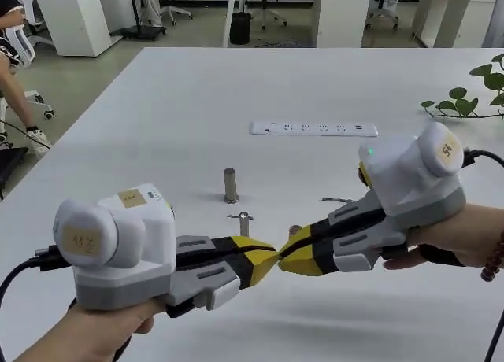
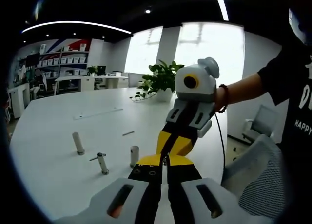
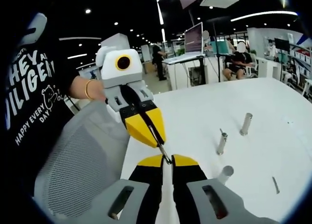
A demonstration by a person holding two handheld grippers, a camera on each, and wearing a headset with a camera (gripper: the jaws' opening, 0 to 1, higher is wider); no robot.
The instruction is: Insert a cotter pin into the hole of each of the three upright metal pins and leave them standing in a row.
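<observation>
The left claw (image 1: 269,259) and right claw (image 1: 283,256) meet tip to tip, both pinching one cotter pin (image 3: 158,139) above the table (image 1: 236,102), near three upright metal pins (image 1: 229,185).

"HAPPY EVERY DAY" on shirt (image 3: 29,87)

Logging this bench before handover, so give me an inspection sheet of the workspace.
Surface: white table, mostly bare.
Job's things: three pins upright; middle pin carries fitted cotter pin, far pin and near pin none; loose cotter pin lying by.
Clutter: power strip.
Grippers: left gripper and right gripper tip to tip, both shut on held cotter pin.
Cables: black cable behind each gripper.
Surroundings: plant, office chairs.
</observation>
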